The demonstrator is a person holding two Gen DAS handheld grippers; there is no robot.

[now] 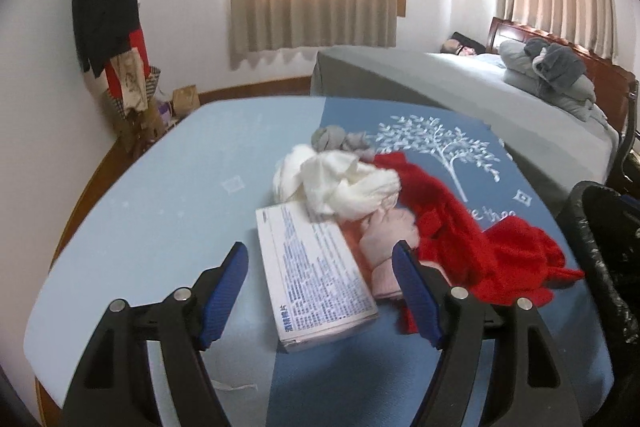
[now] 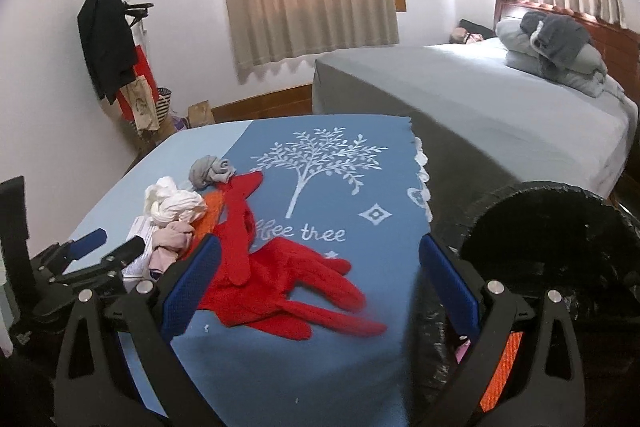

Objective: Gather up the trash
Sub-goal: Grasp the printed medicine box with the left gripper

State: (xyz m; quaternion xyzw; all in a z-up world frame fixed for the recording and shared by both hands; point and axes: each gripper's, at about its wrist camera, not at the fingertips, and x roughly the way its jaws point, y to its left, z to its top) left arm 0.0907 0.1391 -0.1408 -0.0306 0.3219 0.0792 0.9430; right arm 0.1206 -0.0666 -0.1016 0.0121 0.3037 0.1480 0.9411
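Left wrist view has the left gripper [image 1: 320,287] spread wide, its blue pads either side of a white printed box [image 1: 316,279] without touching it, on the blue tablecloth [image 1: 160,211]. Just beyond the box lie a pink cloth [image 1: 386,239], a white bundle [image 1: 340,187], a grey ball [image 1: 332,138] and red gloves [image 1: 472,243], all bunched mid-table. Only the right wrist view shows the right gripper [image 2: 320,287], also spread, empty, straddling the red gloves [image 2: 288,287] near the table's right edge, and the open mouth of the black-lined bin [image 2: 560,227] beside that edge. Farther off stands a bed [image 2: 480,99].
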